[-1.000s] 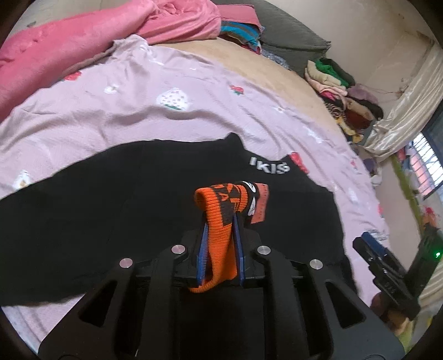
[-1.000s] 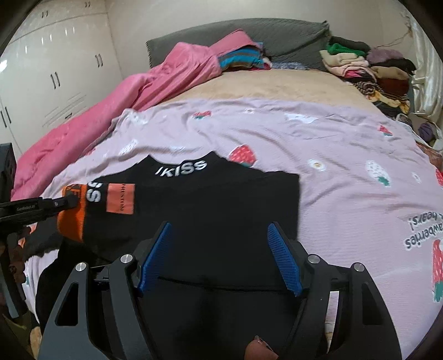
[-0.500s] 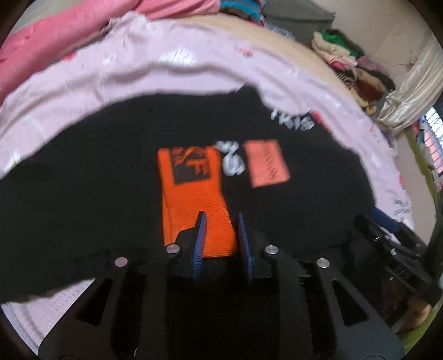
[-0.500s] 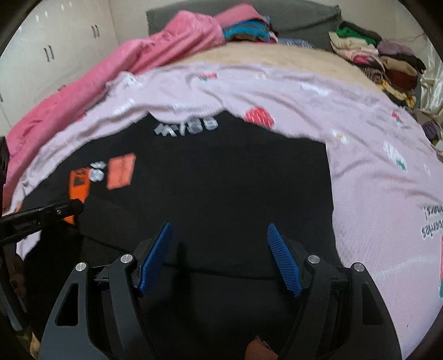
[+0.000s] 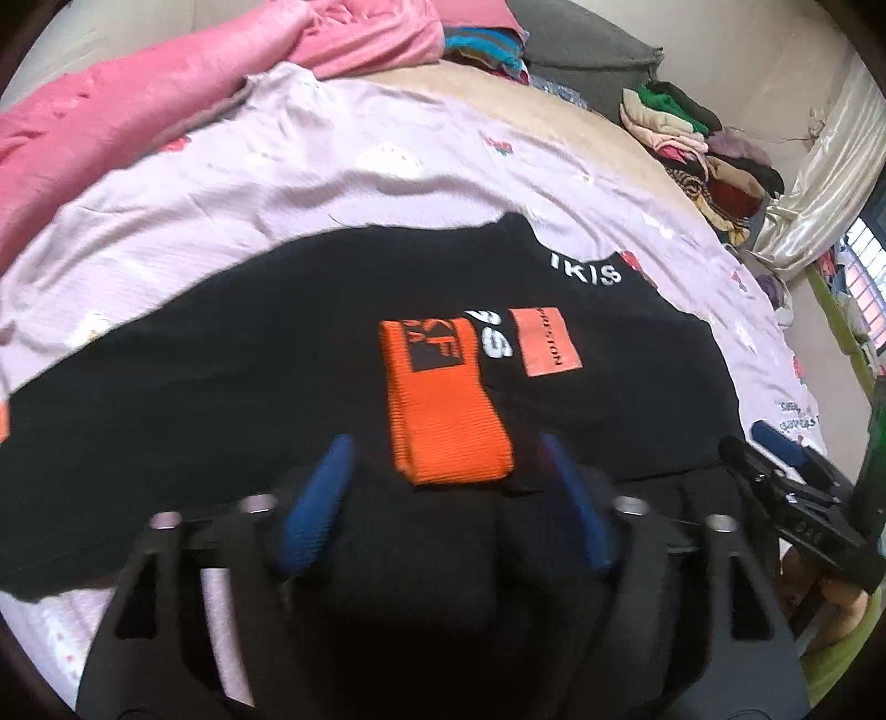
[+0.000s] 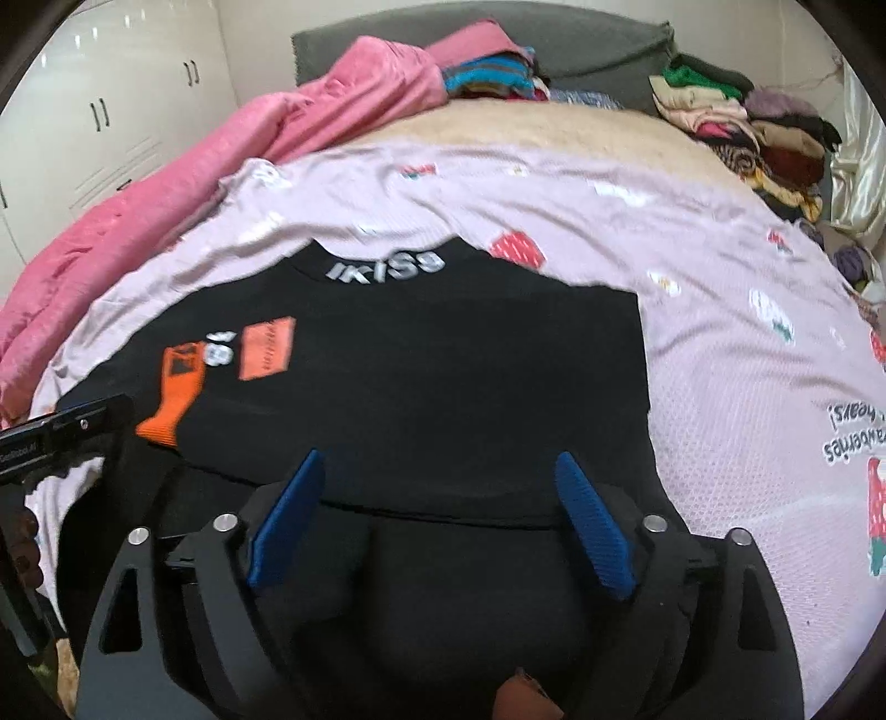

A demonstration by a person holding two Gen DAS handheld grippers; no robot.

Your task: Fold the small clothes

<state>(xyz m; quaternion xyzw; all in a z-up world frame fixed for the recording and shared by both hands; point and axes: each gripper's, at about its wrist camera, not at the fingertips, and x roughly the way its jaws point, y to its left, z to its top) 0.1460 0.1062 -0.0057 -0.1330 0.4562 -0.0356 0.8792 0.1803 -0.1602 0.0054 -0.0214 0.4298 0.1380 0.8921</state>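
Observation:
A black shirt (image 5: 221, 387) with white "IKISS" collar lettering lies flat on the pink sheet; it also shows in the right wrist view (image 6: 443, 376). Its sleeve with an orange cuff (image 5: 448, 421) is folded across the shirt's body, next to an orange patch (image 5: 545, 342). The cuff also shows in the right wrist view (image 6: 174, 396). My left gripper (image 5: 446, 487) is open and empty, just behind the cuff's end. My right gripper (image 6: 440, 515) is open and empty over the shirt's near hem. The right gripper shows in the left view (image 5: 797, 498), the left gripper in the right view (image 6: 61, 437).
The pink strawberry-print sheet (image 6: 720, 332) covers the bed. A pink blanket (image 6: 221, 166) is bunched at the far left. Piles of clothes (image 6: 747, 127) stand at the far right, beside a grey pillow (image 6: 581, 39). White wardrobes (image 6: 99, 111) stand to the left.
My left gripper laid the orange-cuffed sleeve down across the shirt, opened and let it go, then drew back. My right gripper stayed open and shifted slightly over the hem.

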